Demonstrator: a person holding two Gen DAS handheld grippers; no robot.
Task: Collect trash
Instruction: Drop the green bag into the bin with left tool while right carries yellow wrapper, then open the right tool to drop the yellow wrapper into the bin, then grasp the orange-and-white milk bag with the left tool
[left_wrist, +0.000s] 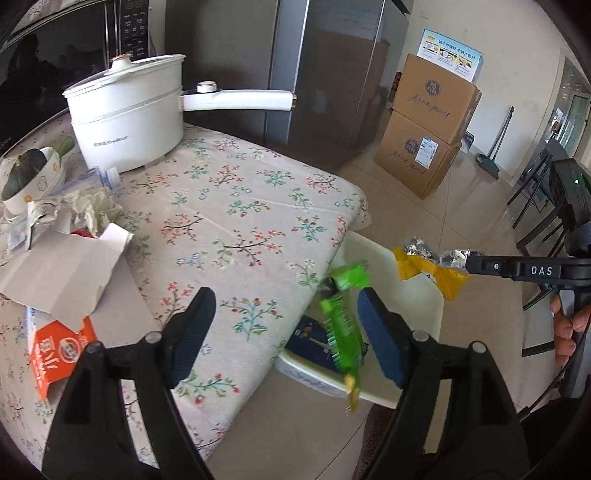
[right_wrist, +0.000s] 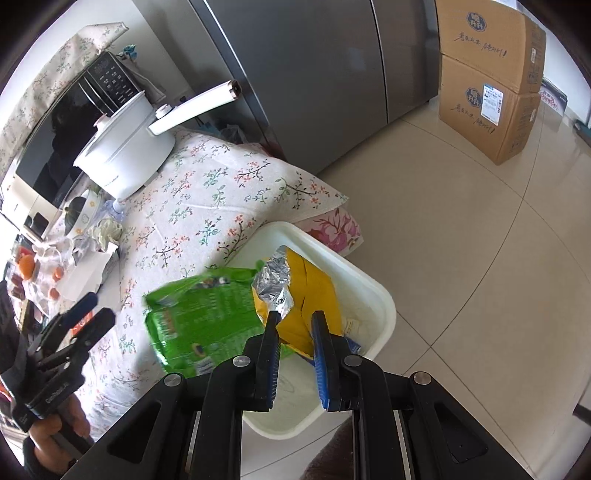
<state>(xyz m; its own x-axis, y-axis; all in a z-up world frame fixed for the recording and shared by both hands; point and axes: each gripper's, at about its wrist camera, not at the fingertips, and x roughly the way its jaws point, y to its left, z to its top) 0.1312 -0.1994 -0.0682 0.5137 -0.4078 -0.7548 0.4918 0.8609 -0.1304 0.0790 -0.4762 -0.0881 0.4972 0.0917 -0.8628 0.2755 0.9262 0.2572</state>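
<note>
A white bin (left_wrist: 413, 295) (right_wrist: 369, 280) stands on the floor against the table edge. A green snack wrapper (left_wrist: 341, 321) (right_wrist: 199, 317) is blurred, in the air over the bin, touching neither gripper. My left gripper (left_wrist: 284, 328) is open and empty above the table edge and bin. My right gripper (right_wrist: 295, 321) (left_wrist: 476, 264) is shut on a yellow wrapper with silver foil lining (right_wrist: 299, 295) (left_wrist: 428, 267), held over the bin. A dark blue packet (left_wrist: 310, 341) lies in the bin.
The floral-cloth table (left_wrist: 229, 229) holds a white electric pot (left_wrist: 129, 110) with a long handle, a bowl (left_wrist: 33, 177), crumpled paper and packaging (left_wrist: 70, 236), and an orange carton (left_wrist: 59, 350). A grey fridge (left_wrist: 325, 74) and stacked cardboard boxes (left_wrist: 424, 129) stand behind.
</note>
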